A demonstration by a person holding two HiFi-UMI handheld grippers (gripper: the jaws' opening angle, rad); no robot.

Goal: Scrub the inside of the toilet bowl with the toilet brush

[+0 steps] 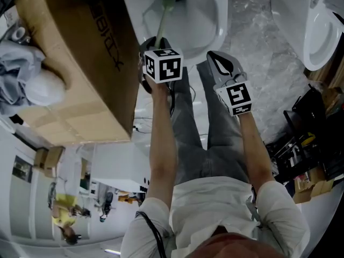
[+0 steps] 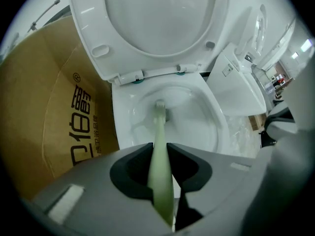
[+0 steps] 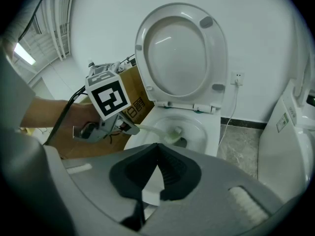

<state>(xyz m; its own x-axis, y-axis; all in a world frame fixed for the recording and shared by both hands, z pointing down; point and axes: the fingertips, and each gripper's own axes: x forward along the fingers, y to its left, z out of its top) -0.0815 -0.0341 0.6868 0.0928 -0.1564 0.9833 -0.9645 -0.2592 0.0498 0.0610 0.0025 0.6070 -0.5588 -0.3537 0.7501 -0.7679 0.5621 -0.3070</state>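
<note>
While the left tongs point(image 2: 160, 151) clamp tight on the pale green handle of the toilet brush point(image 2: 159, 124), its bristled head sits low inside the white toilet bowl point(image 2: 206, 117). The seat and lid point(image 2: 157, 18) stand raised behind the bowl. The right tongs point(image 3: 158, 149) (jaws pressed together, nothing between them) hang just beside the left, short of the bowl's front rim. A brown cardboard box point(image 1: 75, 63) printed with characters stands just beside the toilet, on the person's left. A second toilet point(image 1: 322, 26) stands near on the marbled floor point(image 1: 263, 47).
</note>
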